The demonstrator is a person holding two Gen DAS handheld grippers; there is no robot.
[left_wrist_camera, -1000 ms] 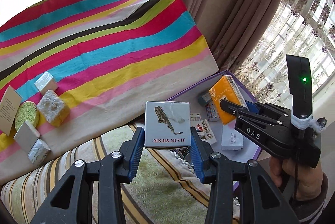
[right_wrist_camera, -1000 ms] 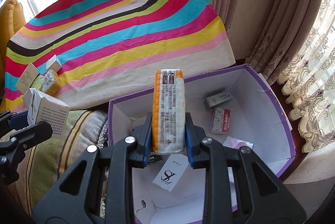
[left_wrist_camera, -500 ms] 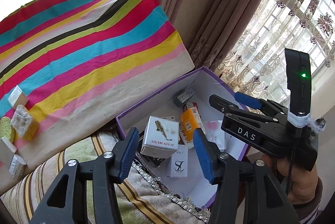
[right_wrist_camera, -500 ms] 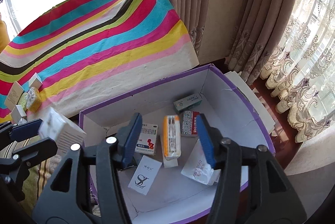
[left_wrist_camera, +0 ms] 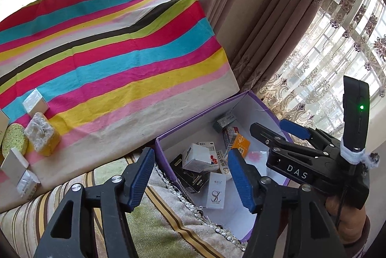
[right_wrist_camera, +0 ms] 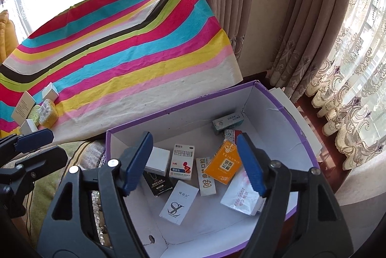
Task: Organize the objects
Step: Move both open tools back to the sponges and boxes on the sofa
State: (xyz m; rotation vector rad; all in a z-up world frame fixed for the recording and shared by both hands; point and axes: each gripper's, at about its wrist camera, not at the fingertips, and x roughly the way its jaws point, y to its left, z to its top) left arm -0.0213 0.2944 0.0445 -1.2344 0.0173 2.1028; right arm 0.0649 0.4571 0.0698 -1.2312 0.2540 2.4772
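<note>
Lying in purple box (right_wrist_camera: 284, 108): small cartons (right_wrist_camera: 182, 161)

One purple box (right_wrist_camera: 183, 110) — nine small packages (right_wrist_camera: 182, 161) inside; two sponges (left_wrist_camera: 42, 137).

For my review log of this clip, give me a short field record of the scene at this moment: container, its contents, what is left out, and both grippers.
container: purple box, open top, white inside
contents: orange packet, white SL box, black box, other small cartons
left out: yellow sponge and small white boxes on the striped cloth
left hand-held gripper: jaws opening, nothing between them, over the box
right hand-held gripper: jaws opening, nothing between them, over the box
</note>
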